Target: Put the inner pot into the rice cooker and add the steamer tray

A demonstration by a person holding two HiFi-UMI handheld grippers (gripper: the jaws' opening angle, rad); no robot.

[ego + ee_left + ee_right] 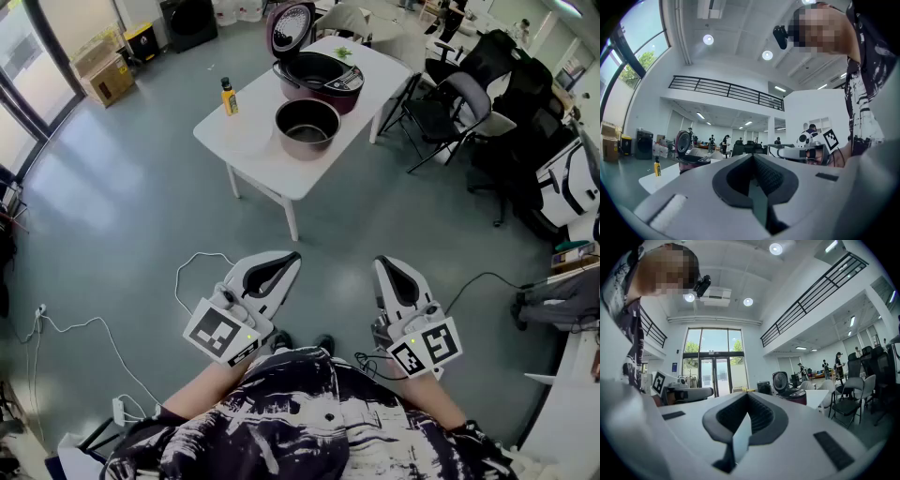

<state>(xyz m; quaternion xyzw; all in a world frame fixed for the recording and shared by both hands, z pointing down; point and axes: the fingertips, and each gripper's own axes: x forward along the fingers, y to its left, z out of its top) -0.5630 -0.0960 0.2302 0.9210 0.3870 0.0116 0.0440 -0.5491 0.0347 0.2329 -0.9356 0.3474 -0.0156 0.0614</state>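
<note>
The dark red rice cooker [321, 77] stands on a white table [267, 159] far ahead, its lid [291, 28] raised. The metal inner pot [307, 127] sits on the table just in front of it. My left gripper [286, 261] and right gripper [387, 265] are held level close to my body, far from the table, both shut with nothing between the jaws. In the left gripper view the left gripper [752, 157] points toward the cooker [689, 158]. The right gripper [747, 394] has the cooker [790, 391] off to its right.
A yellow bottle [229, 97] stands at the table's left side. Black office chairs [450, 103] crowd the right of the table. Cardboard boxes [103, 70] sit at the far left, and cables [75, 328] trail over the grey floor at my left.
</note>
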